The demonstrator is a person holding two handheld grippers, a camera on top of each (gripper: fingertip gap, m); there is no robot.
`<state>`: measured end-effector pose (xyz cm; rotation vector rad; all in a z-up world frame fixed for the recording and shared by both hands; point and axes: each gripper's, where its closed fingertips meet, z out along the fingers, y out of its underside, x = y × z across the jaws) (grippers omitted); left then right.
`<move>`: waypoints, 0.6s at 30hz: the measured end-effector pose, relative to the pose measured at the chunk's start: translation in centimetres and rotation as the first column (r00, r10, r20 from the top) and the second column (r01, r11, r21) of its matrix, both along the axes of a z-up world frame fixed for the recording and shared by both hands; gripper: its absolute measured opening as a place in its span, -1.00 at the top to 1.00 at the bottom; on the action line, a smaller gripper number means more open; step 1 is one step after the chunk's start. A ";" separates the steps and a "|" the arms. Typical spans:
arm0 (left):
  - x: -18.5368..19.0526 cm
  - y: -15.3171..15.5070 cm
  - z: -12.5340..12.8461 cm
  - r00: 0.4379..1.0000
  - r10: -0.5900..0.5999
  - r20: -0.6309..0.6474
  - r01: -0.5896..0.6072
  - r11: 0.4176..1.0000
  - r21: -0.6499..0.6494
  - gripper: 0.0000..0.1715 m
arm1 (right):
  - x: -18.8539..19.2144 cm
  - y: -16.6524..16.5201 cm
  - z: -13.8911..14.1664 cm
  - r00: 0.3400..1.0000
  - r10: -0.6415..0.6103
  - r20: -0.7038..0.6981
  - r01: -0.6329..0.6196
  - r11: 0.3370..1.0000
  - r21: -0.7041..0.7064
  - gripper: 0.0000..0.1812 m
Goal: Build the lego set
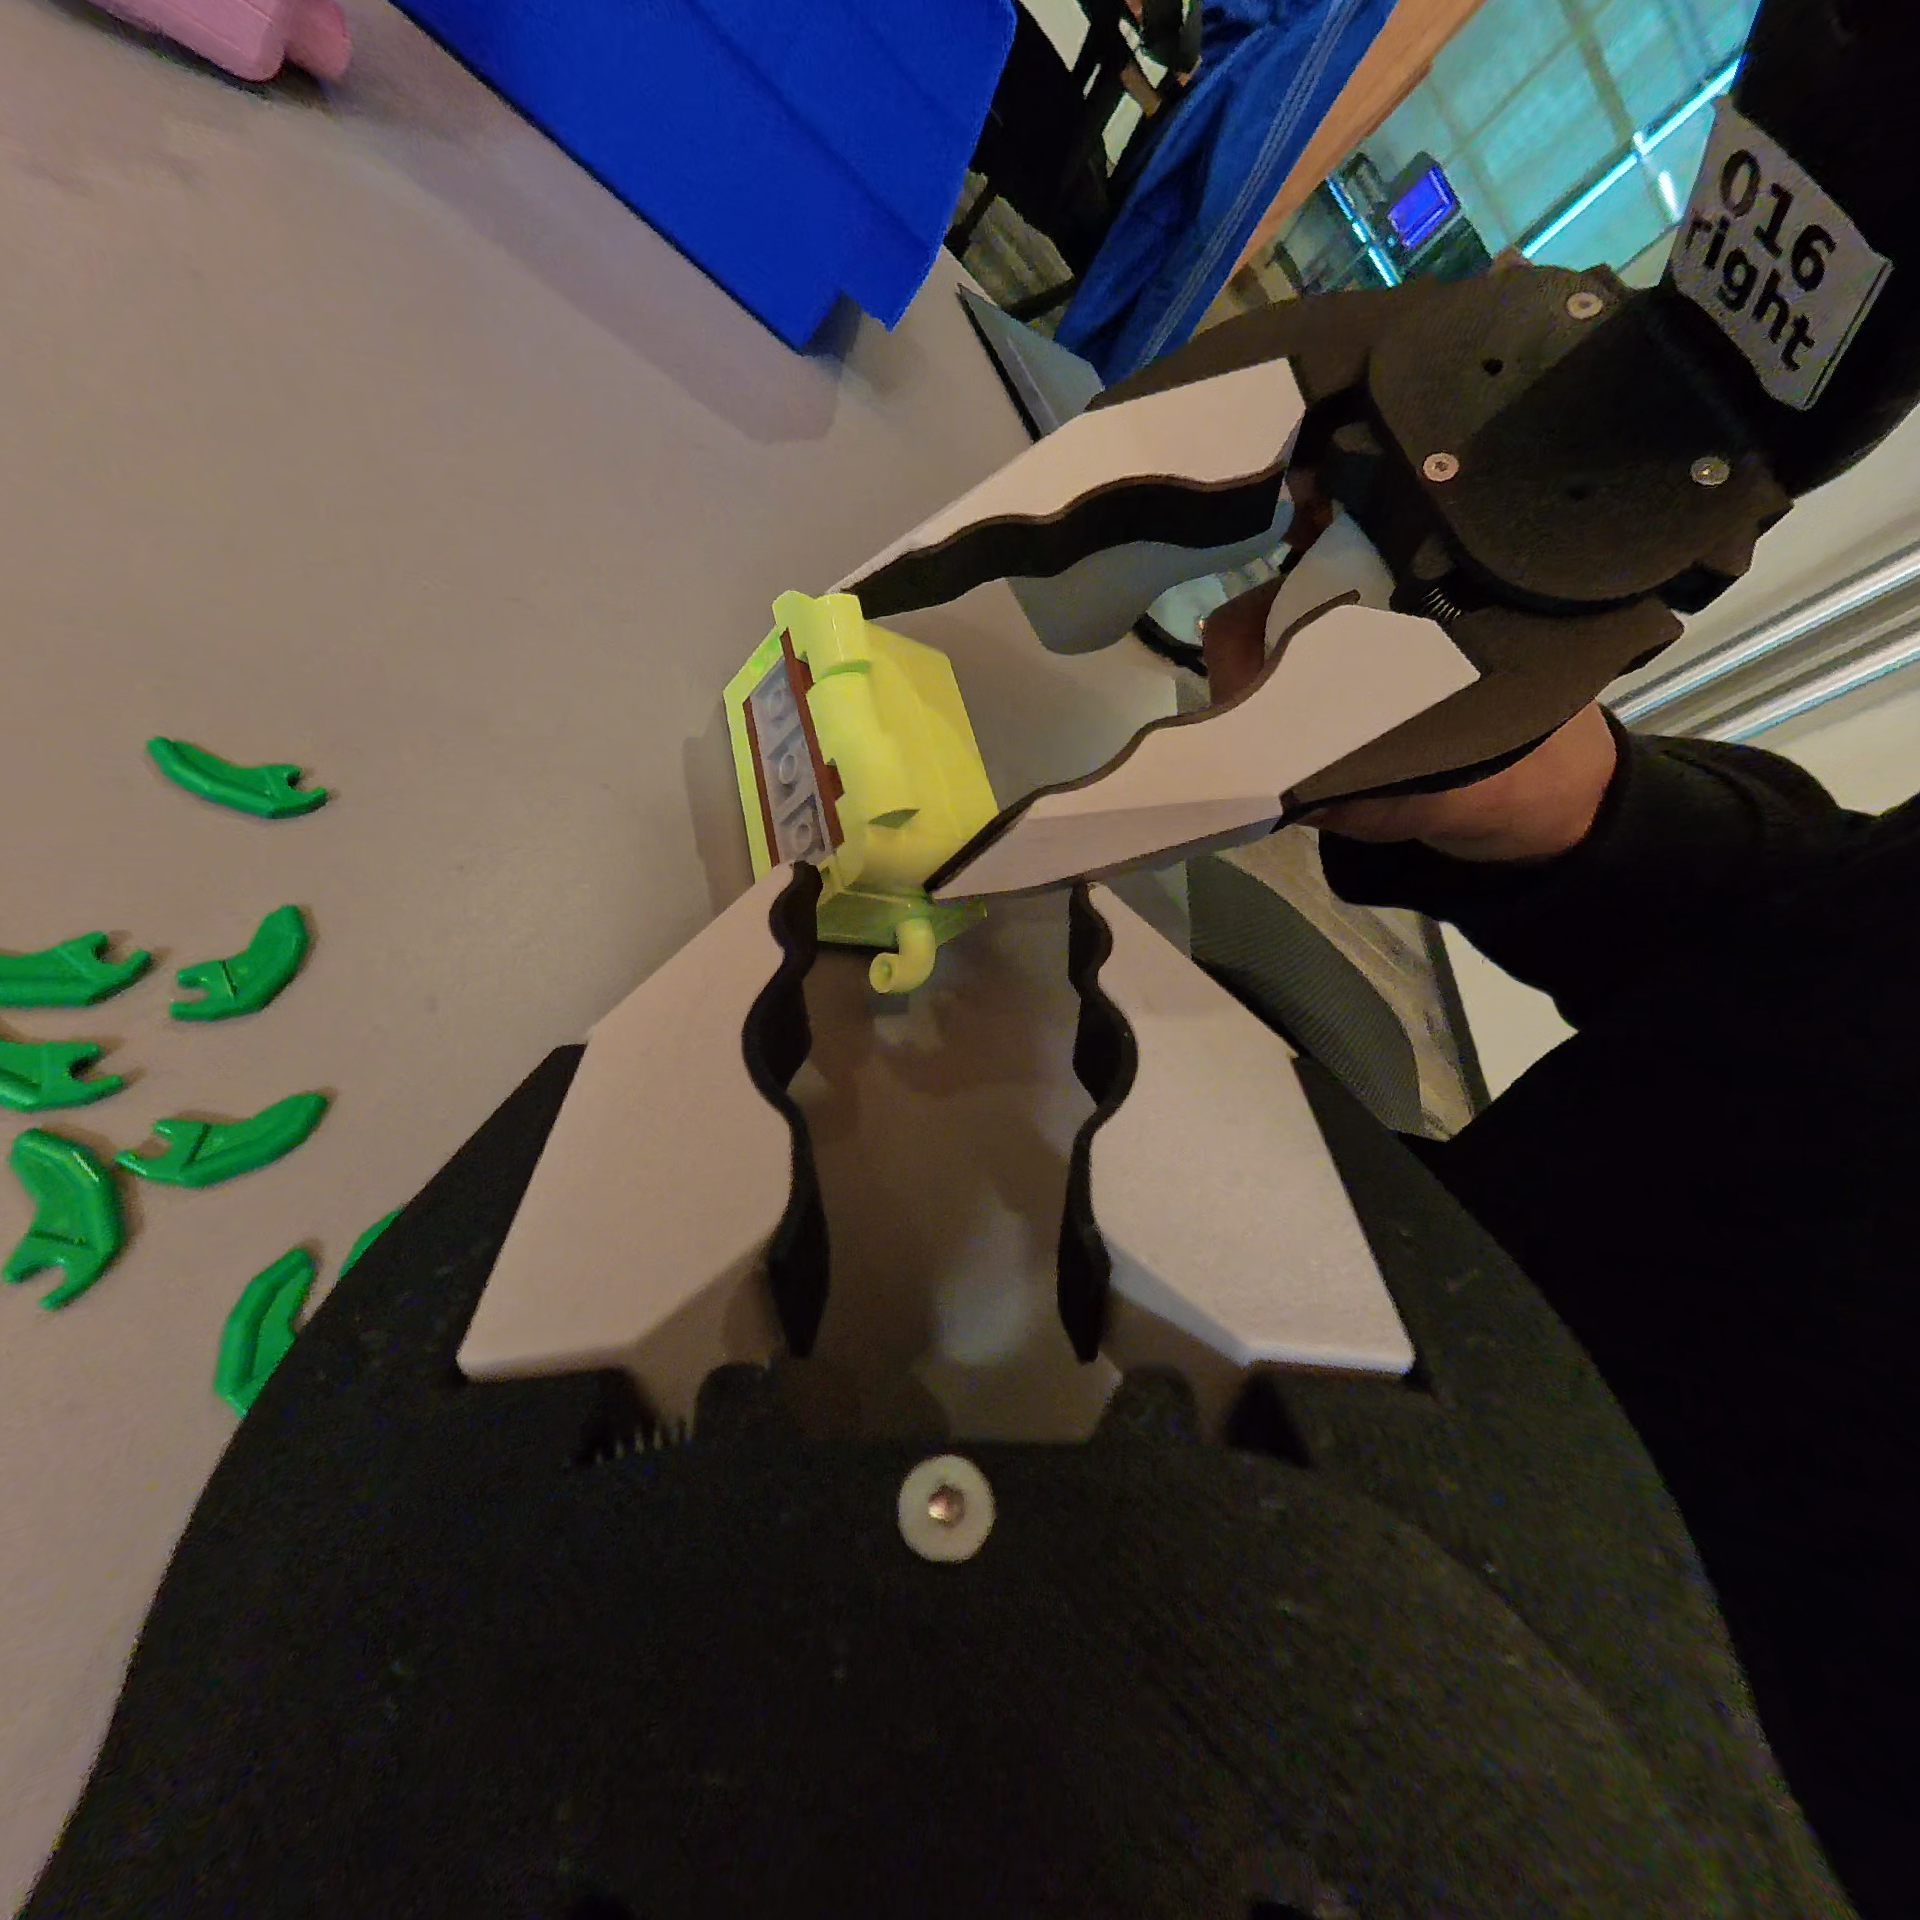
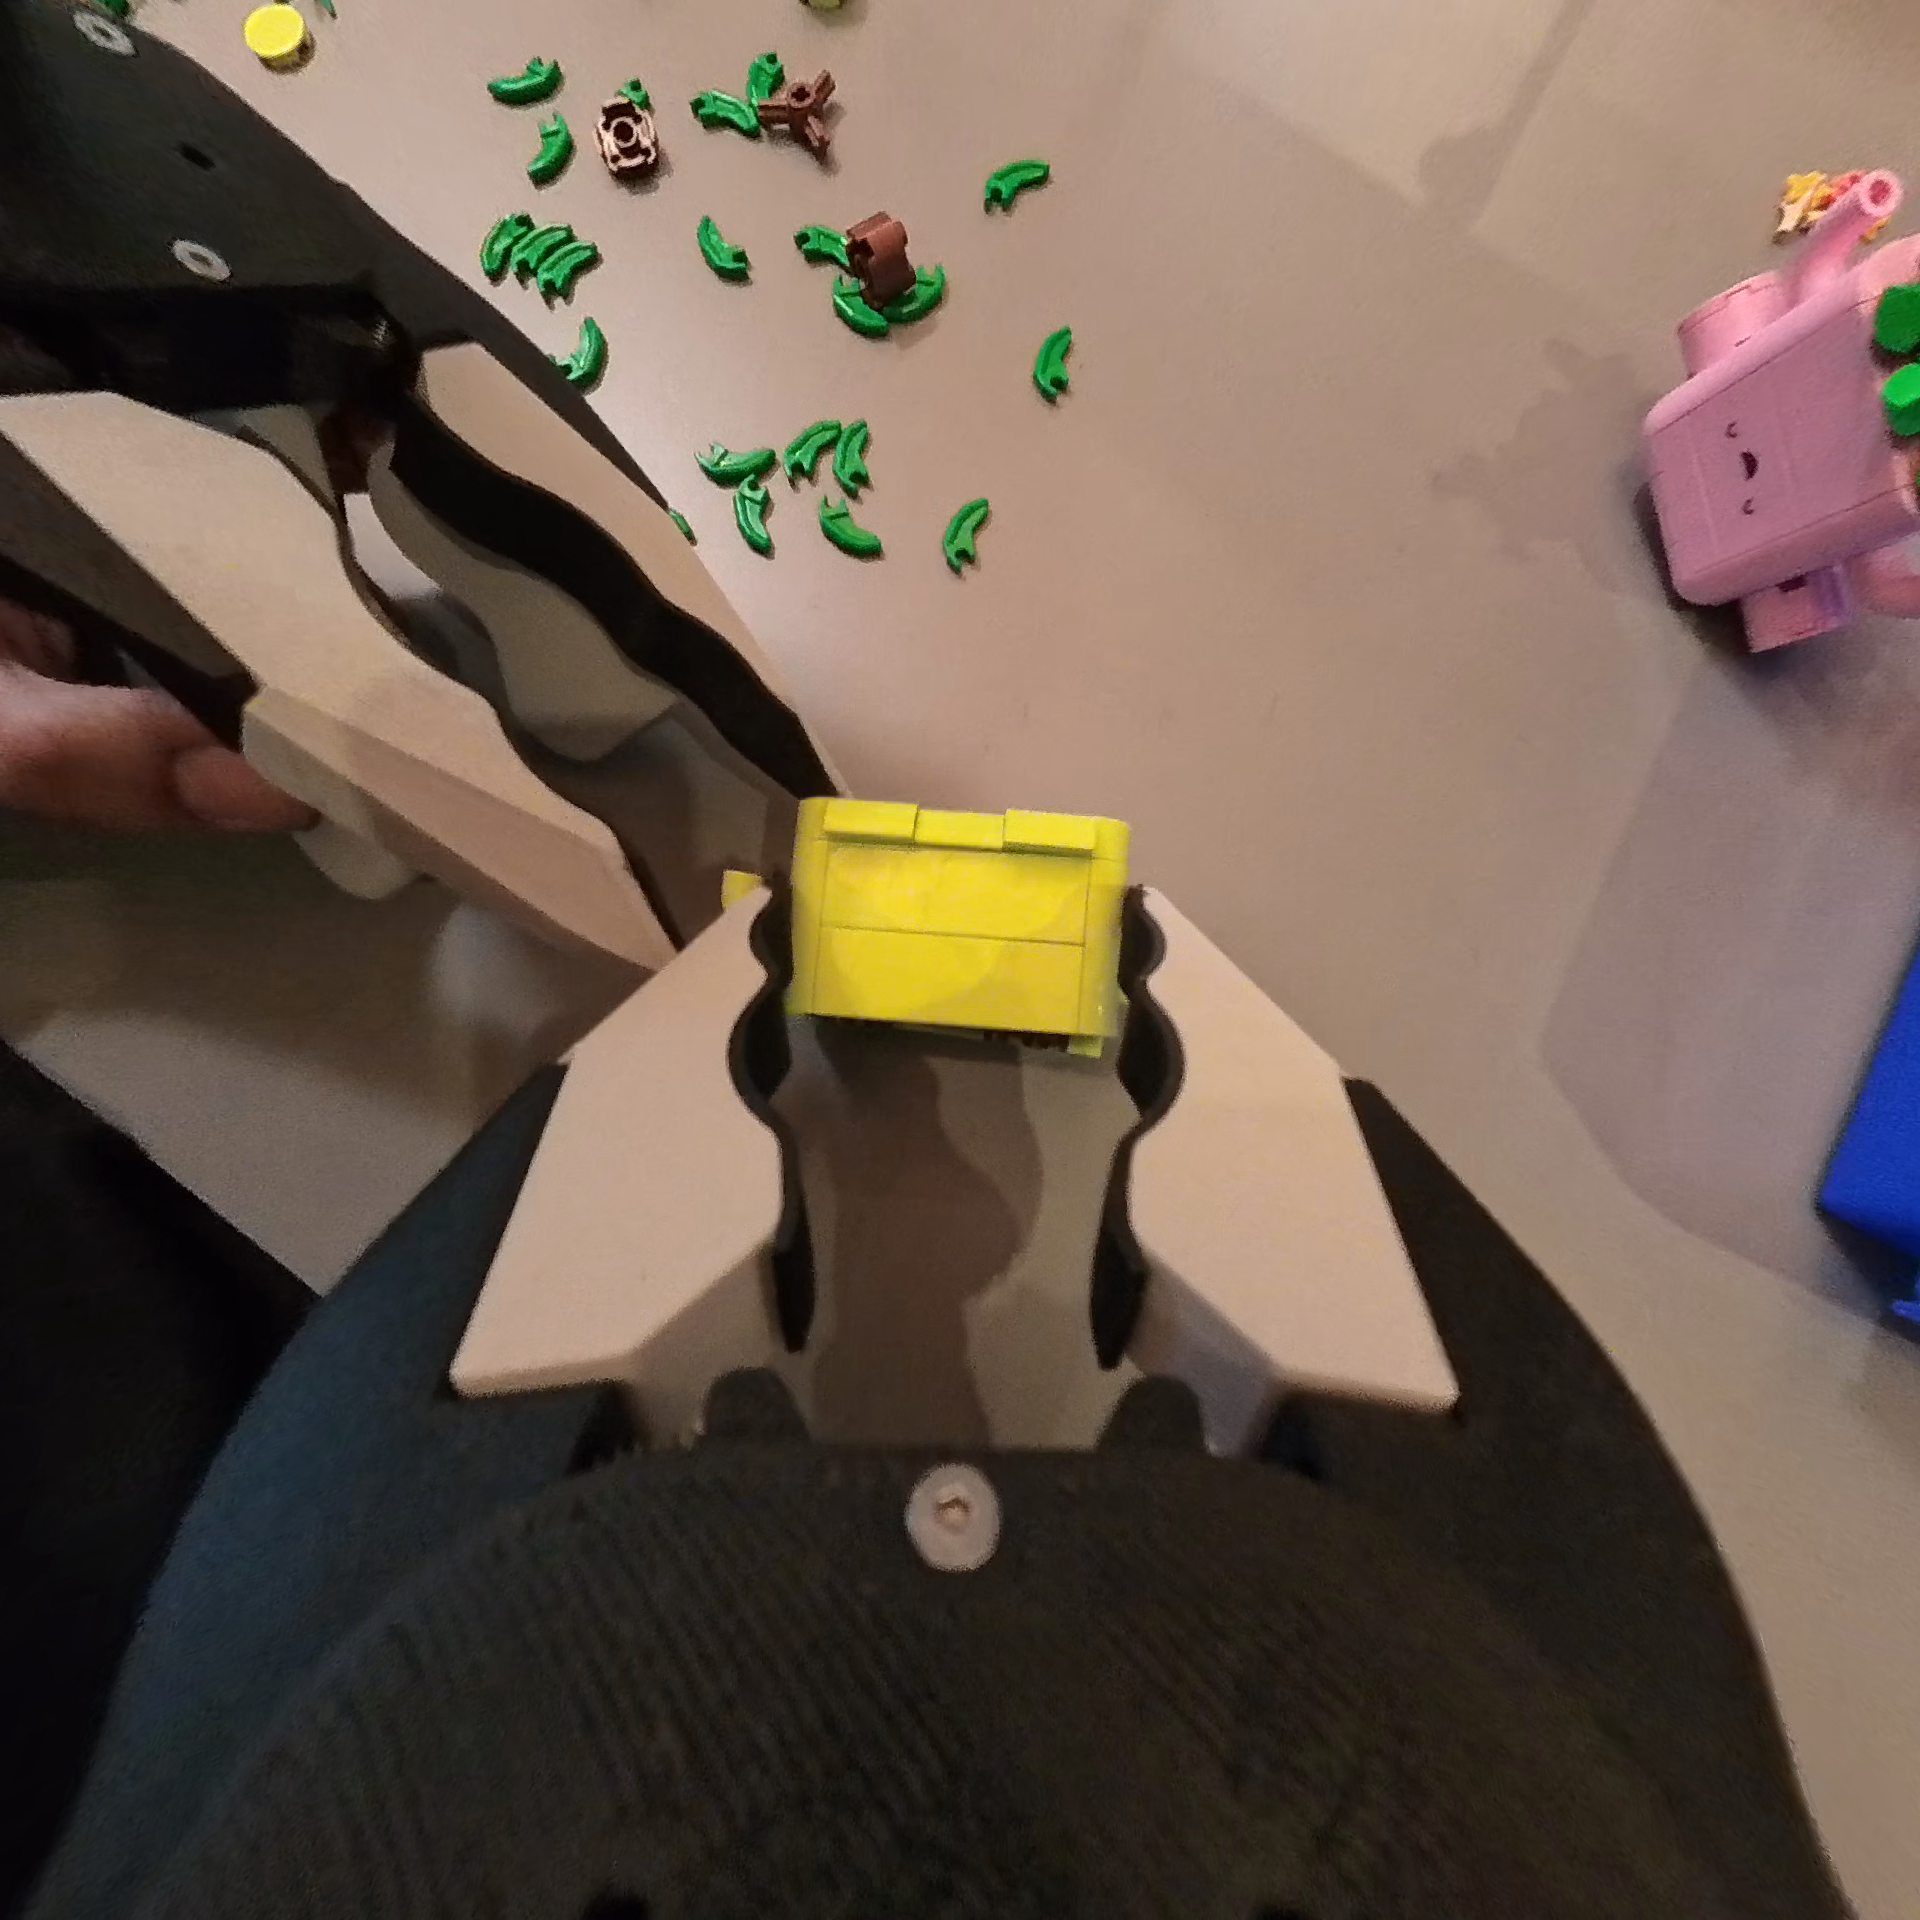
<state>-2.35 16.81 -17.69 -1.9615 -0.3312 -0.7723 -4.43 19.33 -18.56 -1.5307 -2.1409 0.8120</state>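
Observation:
My right gripper [image 2: 951, 904] is shut on a yellow-green lego block [image 2: 951, 925] and holds it above the grey table by its two sides. In the left wrist view the block [image 1: 914, 727] shows a grey studded strip with brown edging, and a small hook piece [image 1: 904, 961] at its lower end. The right gripper [image 1: 894, 738] comes in from the upper right. My left gripper [image 1: 935, 894] is open, with one fingertip against the block's lower corner and the hook between its fingers. The left gripper also shows at the left of the right wrist view [image 2: 727, 894].
Several green leaf pieces [image 2: 831, 468] lie scattered on the table, also to the left in the left wrist view [image 1: 239, 779]. Brown pieces [image 2: 878, 255] sit among them. A pink lego build [image 2: 1766, 488] stands at the right. A blue bin [image 1: 727, 156] is at the back. Between my right fingertips and the pink lego build [image 2: 1766, 488] there is roughly 15 cm.

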 end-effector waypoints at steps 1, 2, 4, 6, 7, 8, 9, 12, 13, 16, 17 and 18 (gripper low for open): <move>0.0 0.0 0.0 1.000 0.001 0.002 -0.001 1.000 0.000 0.46 | 0.0 0.0 0.0 1.000 0.007 0.006 -0.007 1.000 0.002 0.31; 0.0 0.0 0.0 1.000 0.001 0.003 -0.001 1.000 -0.002 0.47 | 0.0 0.0 0.0 1.000 0.012 0.012 -0.012 1.000 0.002 0.31; 0.0 0.0 0.0 1.000 -0.002 0.008 0.002 1.000 -0.002 0.47 | -0.1 0.2 0.0 1.000 0.007 0.026 -0.008 1.000 0.003 0.31; 0.0 0.0 0.0 1.000 -0.005 0.018 0.005 1.000 -0.003 0.47 | -0.1 0.6 0.0 0.999 -0.012 0.047 0.012 1.000 0.015 0.31; 0.0 0.0 0.0 1.000 -0.006 0.024 0.006 1.000 -0.002 0.47 | -0.1 0.6 0.0 0.998 -0.020 0.060 0.019 1.000 0.021 0.31; 0.0 0.0 0.0 1.000 -0.007 0.031 0.007 1.000 -0.001 0.47 | 0.0 0.7 0.0 0.997 -0.025 0.070 0.023 0.999 0.027 0.31; 0.0 0.0 0.0 0.999 -0.008 0.037 0.008 1.000 0.000 0.47 | 0.0 0.7 0.0 0.997 -0.028 0.078 0.025 0.999 0.037 0.31; 0.0 0.0 0.0 0.999 -0.012 0.048 0.012 1.000 0.004 0.47 | 0.2 0.8 0.0 0.994 -0.032 0.106 0.025 0.997 0.068 0.31; 0.0 0.0 0.1 0.999 -0.013 0.050 0.012 1.000 0.005 0.47 | 0.2 0.7 0.0 0.992 -0.034 0.118 0.026 0.997 0.068 0.31; 0.0 0.0 0.1 0.998 -0.013 0.053 0.013 1.000 0.007 0.47 | 0.1 0.2 -0.1 0.989 -0.034 0.141 0.029 0.999 0.040 0.31; 0.0 0.0 0.1 0.998 -0.013 0.056 0.012 1.000 0.008 0.47 | 0.1 0.2 -0.1 0.989 -0.032 0.144 0.027 0.999 0.038 0.31; 0.0 0.0 0.1 0.998 -0.012 0.059 0.011 1.000 0.009 0.47 | 0.1 0.2 -0.2 0.988 -0.028 0.149 0.023 0.999 0.038 0.31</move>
